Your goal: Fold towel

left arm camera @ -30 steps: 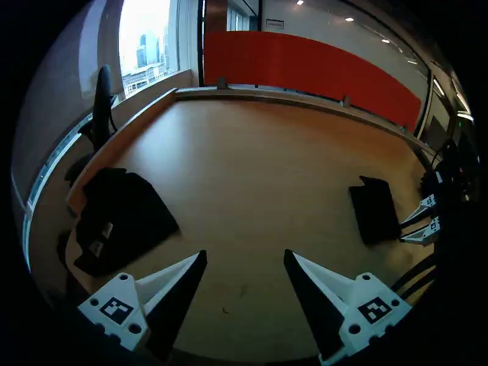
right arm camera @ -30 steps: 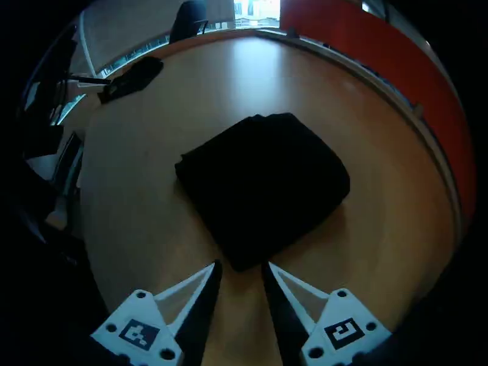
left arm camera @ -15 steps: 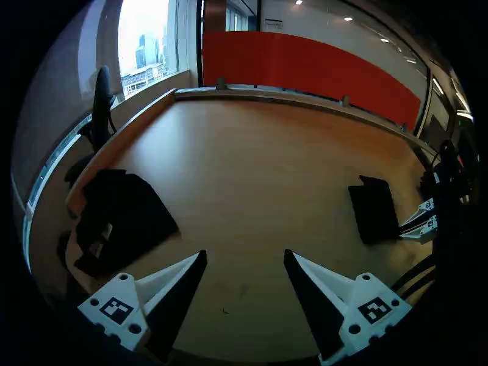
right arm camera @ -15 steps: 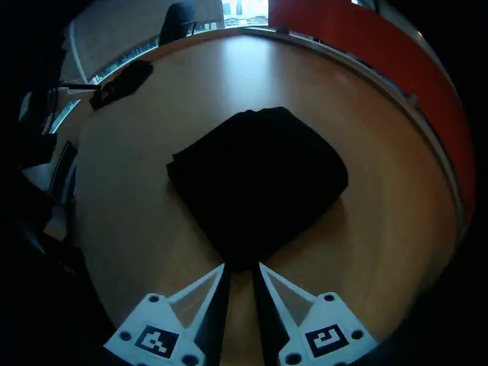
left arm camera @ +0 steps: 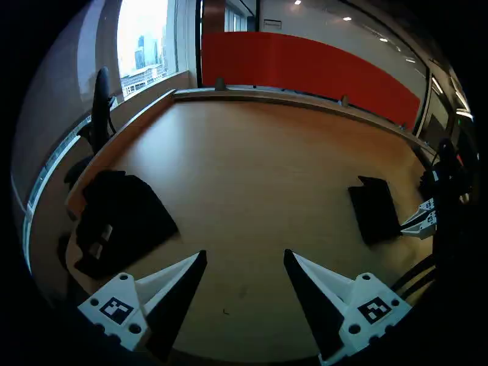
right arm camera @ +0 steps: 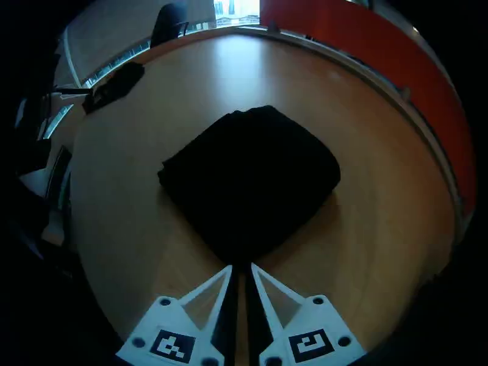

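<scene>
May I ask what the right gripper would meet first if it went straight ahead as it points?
The near corner of the black towel, which lies right at the tips of the right gripper; the jaws stand nearly together, and it is unclear whether they touch it.

No legible text anywhere

Dim, fisheye-warped views; blown-out window [left arm camera: 146,49] daylight, soft glare across the tabletop [right arm camera: 244,67].
</scene>
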`<action>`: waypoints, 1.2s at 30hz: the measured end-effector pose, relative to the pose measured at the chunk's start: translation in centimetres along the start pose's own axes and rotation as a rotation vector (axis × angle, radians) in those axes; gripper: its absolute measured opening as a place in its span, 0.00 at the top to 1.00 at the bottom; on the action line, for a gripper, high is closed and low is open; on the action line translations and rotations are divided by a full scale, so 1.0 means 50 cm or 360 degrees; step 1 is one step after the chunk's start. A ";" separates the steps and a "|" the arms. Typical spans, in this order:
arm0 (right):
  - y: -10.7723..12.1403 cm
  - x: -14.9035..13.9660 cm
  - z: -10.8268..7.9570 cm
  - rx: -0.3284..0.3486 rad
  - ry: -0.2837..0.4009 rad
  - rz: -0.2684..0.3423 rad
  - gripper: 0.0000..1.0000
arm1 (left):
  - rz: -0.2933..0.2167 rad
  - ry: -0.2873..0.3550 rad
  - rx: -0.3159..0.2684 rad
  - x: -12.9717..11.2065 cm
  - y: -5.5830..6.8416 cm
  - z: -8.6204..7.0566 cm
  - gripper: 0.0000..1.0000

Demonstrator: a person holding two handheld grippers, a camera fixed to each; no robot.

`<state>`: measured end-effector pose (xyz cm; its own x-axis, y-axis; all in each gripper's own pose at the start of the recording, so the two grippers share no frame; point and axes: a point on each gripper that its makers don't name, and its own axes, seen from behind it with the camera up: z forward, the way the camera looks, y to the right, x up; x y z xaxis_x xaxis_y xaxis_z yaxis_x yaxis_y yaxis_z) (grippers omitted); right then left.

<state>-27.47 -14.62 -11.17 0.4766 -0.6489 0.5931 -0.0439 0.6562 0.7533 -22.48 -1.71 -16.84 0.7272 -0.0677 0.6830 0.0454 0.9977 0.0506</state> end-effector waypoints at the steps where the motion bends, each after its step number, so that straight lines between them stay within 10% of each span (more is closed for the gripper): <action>1: 0.002 0.002 -0.002 -0.0006 0.0001 -0.0006 0.94 | 0.0000 0.0001 -0.0001 0.000 0.000 0.000 0.06; 36: 0.084 0.413 -0.226 -0.0154 0.0585 -0.0206 0.94 | 0.0055 0.0120 -0.0095 0.085 0.034 0.012 0.06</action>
<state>-7.89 -20.94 1.04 0.7561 -0.5591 0.3403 0.1116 0.6224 0.7747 -19.72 -0.30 -13.44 0.7786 -0.0346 0.6266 0.0583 0.9982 -0.0173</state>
